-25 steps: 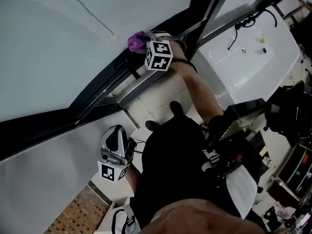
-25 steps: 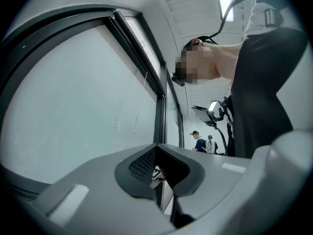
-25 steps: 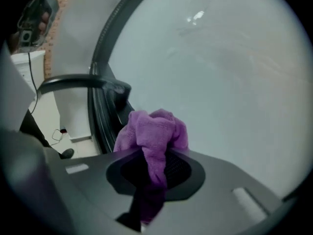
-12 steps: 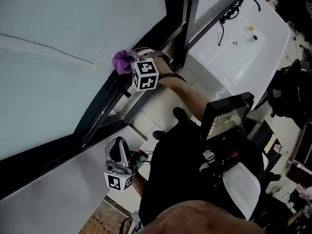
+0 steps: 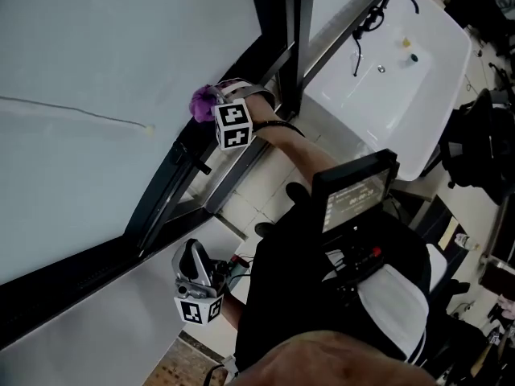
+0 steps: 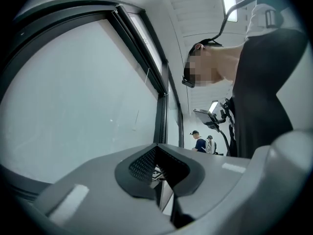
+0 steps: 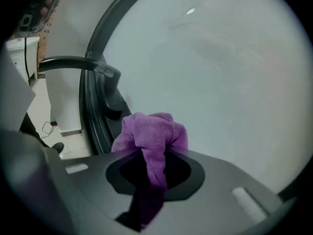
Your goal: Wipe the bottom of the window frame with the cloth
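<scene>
My right gripper (image 7: 154, 170) is clamped on the purple cloth (image 7: 149, 133), which sits bunched at the dark window frame (image 5: 173, 185), just beside the glass (image 5: 121, 47). My left gripper (image 6: 164, 190) is low by my side, jaws together, nothing between them.

1. Setting: an indoor work room of the laboratory or test-studio kind.
2. A large glazed pane (image 5: 121, 47) sits in a dark metal window frame (image 5: 278, 14), above a pale tiled floor (image 5: 261, 187).
3. A white basin (image 5: 410, 79) with a dark tap (image 5: 360, 21) stands beside the window. Dark gear (image 5: 479, 151) crowds the floor at its far side.
4. The left gripper view shows a ceiling strip light (image 6: 228, 1) and two other people (image 6: 199, 142) standing far down the long room.
</scene>
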Demonstrator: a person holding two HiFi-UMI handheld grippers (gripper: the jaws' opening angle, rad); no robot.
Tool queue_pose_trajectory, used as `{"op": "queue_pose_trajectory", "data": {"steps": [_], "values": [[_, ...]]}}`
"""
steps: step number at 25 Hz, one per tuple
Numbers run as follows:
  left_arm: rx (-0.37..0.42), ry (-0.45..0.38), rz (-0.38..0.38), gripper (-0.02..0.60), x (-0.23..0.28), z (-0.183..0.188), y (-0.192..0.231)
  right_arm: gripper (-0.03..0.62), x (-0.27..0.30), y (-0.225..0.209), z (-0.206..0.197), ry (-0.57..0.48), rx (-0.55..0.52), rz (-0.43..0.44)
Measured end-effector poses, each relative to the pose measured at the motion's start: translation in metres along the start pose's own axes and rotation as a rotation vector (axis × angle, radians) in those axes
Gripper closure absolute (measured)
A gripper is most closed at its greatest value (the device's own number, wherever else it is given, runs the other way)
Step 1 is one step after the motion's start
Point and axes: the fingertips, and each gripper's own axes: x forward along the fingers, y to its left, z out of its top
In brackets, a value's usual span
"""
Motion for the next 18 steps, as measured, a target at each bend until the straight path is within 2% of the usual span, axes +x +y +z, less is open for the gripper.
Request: {"op": "queue_pose_trajectory", "data": {"steps": [2, 3, 6, 7, 8, 10, 12, 14, 16, 18], "values": [[0.011, 0.0, 0.001, 0.58, 0.001, 0.002, -0.002, 0.526, 0.0, -0.01, -0.016, -0.034, 0.07, 0.014], [0.019, -0.002, -0.001, 0.58, 0.002, 0.004, -0.003, 0.526, -0.002, -0.025, -0.038, 0.004, 0.112, -0.031], [0.024, -0.007, -0.006, 0.58, 0.003, 0.005, -0.002, 0.526, -0.016, -0.089, -0.123, 0.176, 0.288, -0.24], [0.019, -0.003, -0.007, 0.58, 0.004, 0.003, -0.002, 0.526, -0.022, -0.104, -0.14, 0.203, 0.343, -0.272], [0.013, 0.005, -0.009, 0.58, 0.005, 0.0, -0.004, 0.526, -0.026, -0.11, -0.146, 0.224, 0.356, -0.278], [0.004, 0.019, -0.017, 0.58, 0.009, -0.005, -0.007, 0.525, -0.026, -0.101, -0.131, 0.251, 0.244, -0.26], [0.007, 0.021, -0.037, 0.58, 0.017, -0.007, -0.012, 0.525, -0.017, -0.089, -0.113, 0.219, 0.148, -0.241], [0.019, 0.018, -0.069, 0.58, 0.028, -0.004, -0.019, 0.525, -0.014, -0.096, -0.126, 0.192, 0.195, -0.271], [0.029, 0.015, -0.101, 0.58, 0.039, -0.003, -0.026, 0.526, -0.022, -0.119, -0.163, 0.26, 0.264, -0.361], [0.035, 0.019, -0.128, 0.58, 0.046, -0.004, -0.033, 0.526, -0.029, -0.135, -0.186, 0.332, 0.294, -0.406]]}}
